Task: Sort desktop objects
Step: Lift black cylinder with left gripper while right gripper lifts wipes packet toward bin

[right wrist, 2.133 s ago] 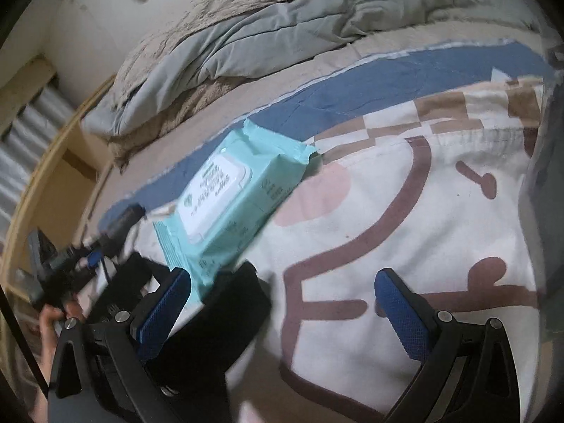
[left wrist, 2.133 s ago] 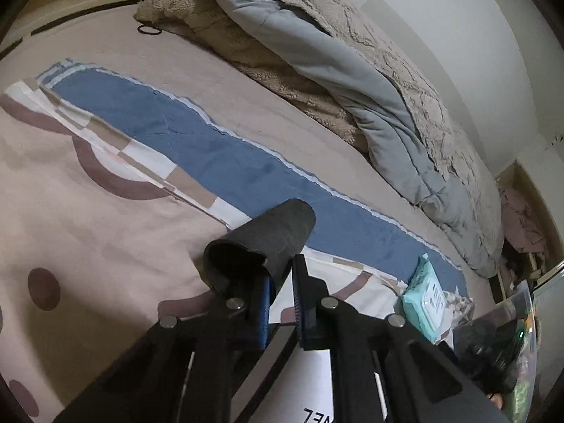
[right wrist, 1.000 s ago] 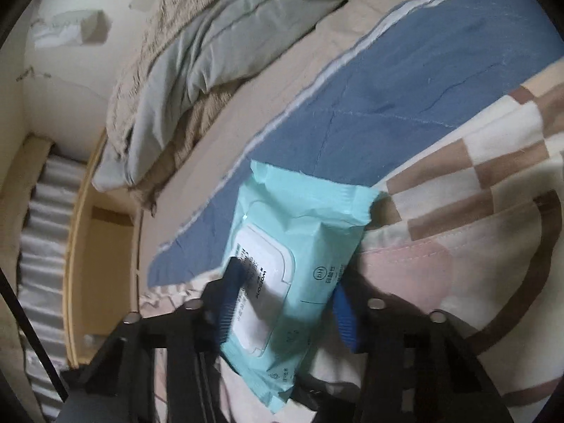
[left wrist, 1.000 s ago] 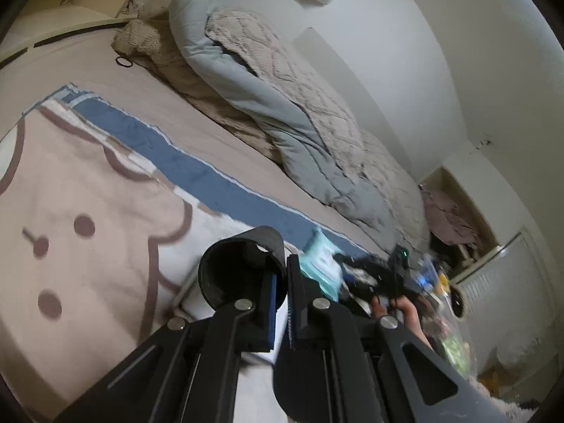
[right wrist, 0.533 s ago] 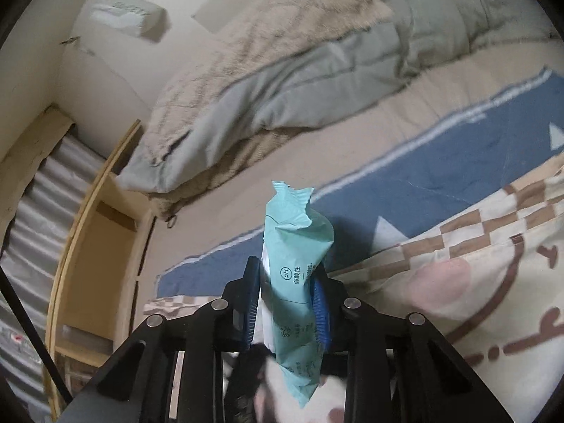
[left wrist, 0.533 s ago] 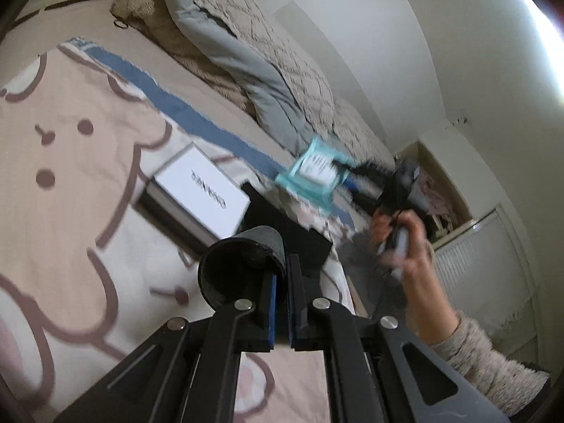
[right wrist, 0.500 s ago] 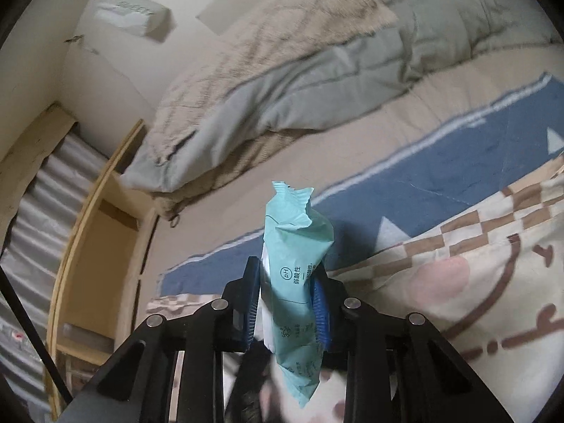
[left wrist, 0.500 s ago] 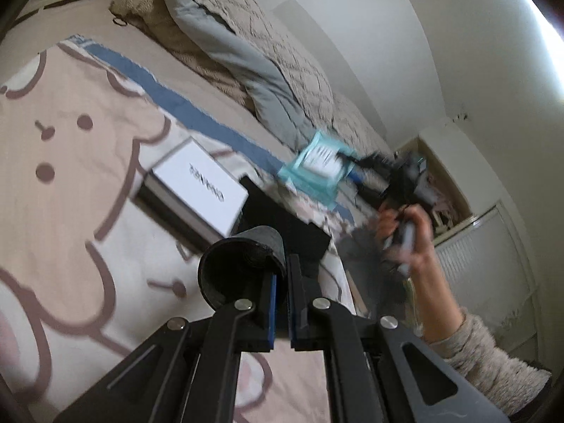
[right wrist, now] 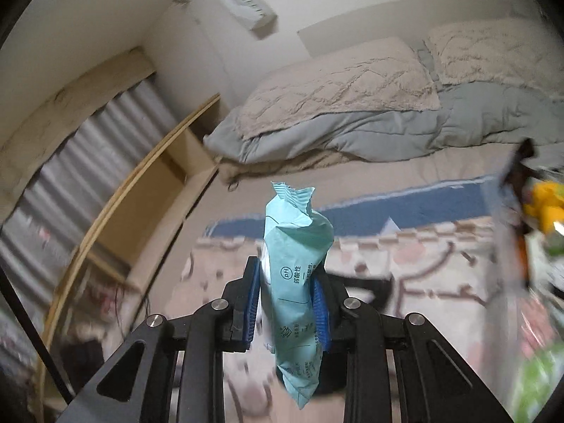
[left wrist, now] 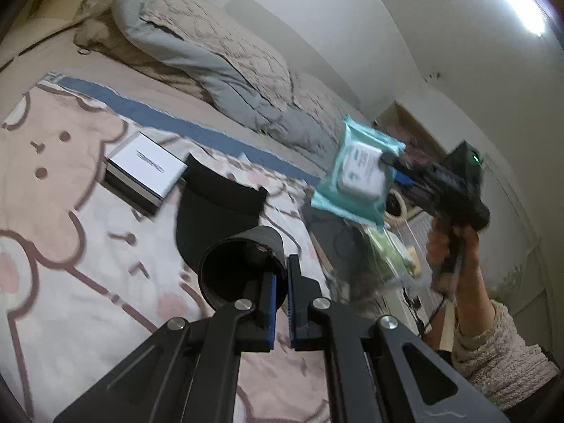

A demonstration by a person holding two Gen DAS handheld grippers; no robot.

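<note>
- Right gripper (right wrist: 286, 312): jaws clamped on the teal wet-wipes pack (right wrist: 298, 282), blue pads pressing both flat sides. Pack stood on edge, crimped end up, lower end hanging below the fingers.
- From the left wrist cam, same pack (left wrist: 359, 172) was in the air w/ its white flip lid facing the cam, well above the bedspread, held out by the right gripper (left wrist: 398, 165); person's right hand (left wrist: 454, 246) gripped the handle, knit sleeve (left wrist: 500, 356) below it.
- Left gripper (left wrist: 280, 290): jaws narrow, nearly together, pinching the wall of a black tube (left wrist: 243, 268); tube's open mouth faced the cam, its body lay on the left finger's side.
- On the bear-print bedspread (left wrist: 70, 246): a white-topped box (left wrist: 144, 171) w/ dark sides, and just beside it a black flat piece (left wrist: 218, 208), exact kind unclear.
- A clear bag w/ green and yellow contents (left wrist: 384, 257) sat at the bed's near edge under the lifted pack; blurred.
- Grey-beige quilt (right wrist: 352, 116) bunched along the wall side of the bed.
- Both views motion-blurred at the edges.
</note>
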